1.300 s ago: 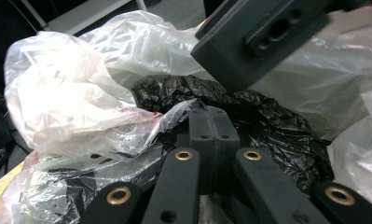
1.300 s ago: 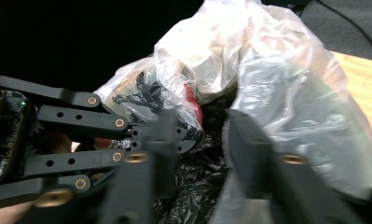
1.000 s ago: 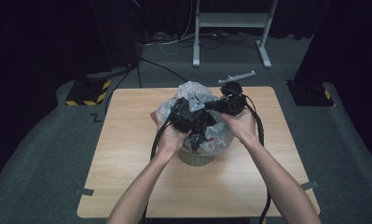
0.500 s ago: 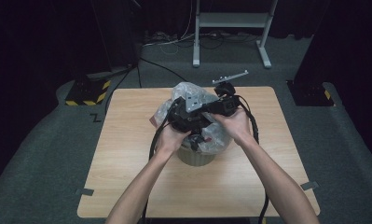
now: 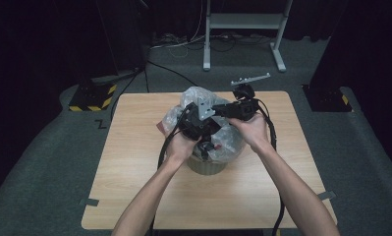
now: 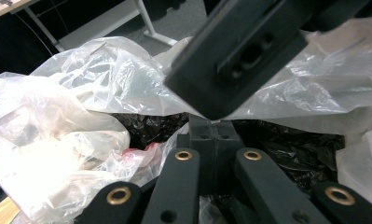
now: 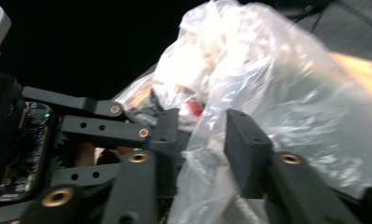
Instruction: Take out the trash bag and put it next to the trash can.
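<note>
Plastic bag point(image 5: 218, 135) sat over the bin point(image 5: 207, 164) at mid-table, my left gripper point(image 6: 212, 128) pinched together on its film, my right gripper point(image 7: 200, 128) spread around a fold beyond, so a hard pull risked tearing it.

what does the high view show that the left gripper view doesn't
High view alone: the wooden table, the person's two forearms, the round bin under the bag, the floor and a white stand leg beyond. Left gripper view alone: the left tool up close, jaws together on a fold of the clear plastic bag, black liner inside, a red scrap, and the other tool's black jaw overhead. Both share: the clear plastic bag and the two tools working at it.
</note>
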A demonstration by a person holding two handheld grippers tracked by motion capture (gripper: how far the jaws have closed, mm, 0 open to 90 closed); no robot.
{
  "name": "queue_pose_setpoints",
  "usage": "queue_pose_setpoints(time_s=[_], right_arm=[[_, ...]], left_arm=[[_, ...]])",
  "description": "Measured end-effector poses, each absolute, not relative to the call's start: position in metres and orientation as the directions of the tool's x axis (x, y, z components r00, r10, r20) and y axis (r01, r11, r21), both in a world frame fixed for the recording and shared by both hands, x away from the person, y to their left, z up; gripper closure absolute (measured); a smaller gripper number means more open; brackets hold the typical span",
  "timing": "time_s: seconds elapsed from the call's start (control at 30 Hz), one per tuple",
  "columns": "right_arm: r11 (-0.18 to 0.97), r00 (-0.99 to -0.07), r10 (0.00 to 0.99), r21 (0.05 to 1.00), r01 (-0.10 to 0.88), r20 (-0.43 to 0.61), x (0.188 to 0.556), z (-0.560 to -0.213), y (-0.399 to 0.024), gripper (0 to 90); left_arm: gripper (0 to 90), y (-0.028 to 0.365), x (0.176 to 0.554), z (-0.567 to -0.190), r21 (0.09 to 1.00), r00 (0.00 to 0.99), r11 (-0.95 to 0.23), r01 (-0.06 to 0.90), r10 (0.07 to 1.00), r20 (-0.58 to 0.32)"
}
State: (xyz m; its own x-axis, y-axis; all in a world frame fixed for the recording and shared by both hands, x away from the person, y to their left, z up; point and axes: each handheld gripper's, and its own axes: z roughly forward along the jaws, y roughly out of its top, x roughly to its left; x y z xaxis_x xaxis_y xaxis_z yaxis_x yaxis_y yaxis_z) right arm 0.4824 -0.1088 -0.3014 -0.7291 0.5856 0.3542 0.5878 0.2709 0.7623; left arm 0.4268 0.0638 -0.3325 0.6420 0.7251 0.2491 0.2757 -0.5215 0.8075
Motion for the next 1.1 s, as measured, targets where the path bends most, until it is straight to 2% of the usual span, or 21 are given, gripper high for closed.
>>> queue_pose_setpoints(time_s=[0.27, 0.4, 0.63, 0.77, 1.1], right_arm=[[0.247, -0.696, 0.682, 0.826, 0.506, 0.222, 0.475, -0.294, -0.126, 42.2], [0.228, -0.650, 0.743, 0.853, 0.469, 0.160, 0.471, -0.296, -0.143, 37.7], [0.135, -0.581, 0.790, 0.869, 0.476, 0.196, 0.472, -0.311, -0.181, 36.8], [0.124, -0.533, 0.829, 0.875, 0.467, 0.167, 0.470, -0.325, -0.203, 37.3], [0.104, -0.402, 0.901, 0.819, 0.564, 0.163, 0.472, -0.411, -0.241, 37.7]], left_arm=[[90.0, 0.067, 0.425, -0.325, 0.818, 0.652, -0.506, 0.274, 0.723, 0.228], [90.0, 0.071, 0.423, -0.320, 0.828, 0.657, -0.493, 0.268, 0.722, 0.217], [90.0, 0.076, 0.419, -0.311, 0.845, 0.671, -0.467, 0.260, 0.717, 0.190], [90.0, 0.078, 0.416, -0.307, 0.852, 0.679, -0.457, 0.253, 0.712, 0.180], [90.0, 0.086, 0.412, -0.297, 0.878, 0.694, -0.408, 0.251, 0.708, 0.130]])
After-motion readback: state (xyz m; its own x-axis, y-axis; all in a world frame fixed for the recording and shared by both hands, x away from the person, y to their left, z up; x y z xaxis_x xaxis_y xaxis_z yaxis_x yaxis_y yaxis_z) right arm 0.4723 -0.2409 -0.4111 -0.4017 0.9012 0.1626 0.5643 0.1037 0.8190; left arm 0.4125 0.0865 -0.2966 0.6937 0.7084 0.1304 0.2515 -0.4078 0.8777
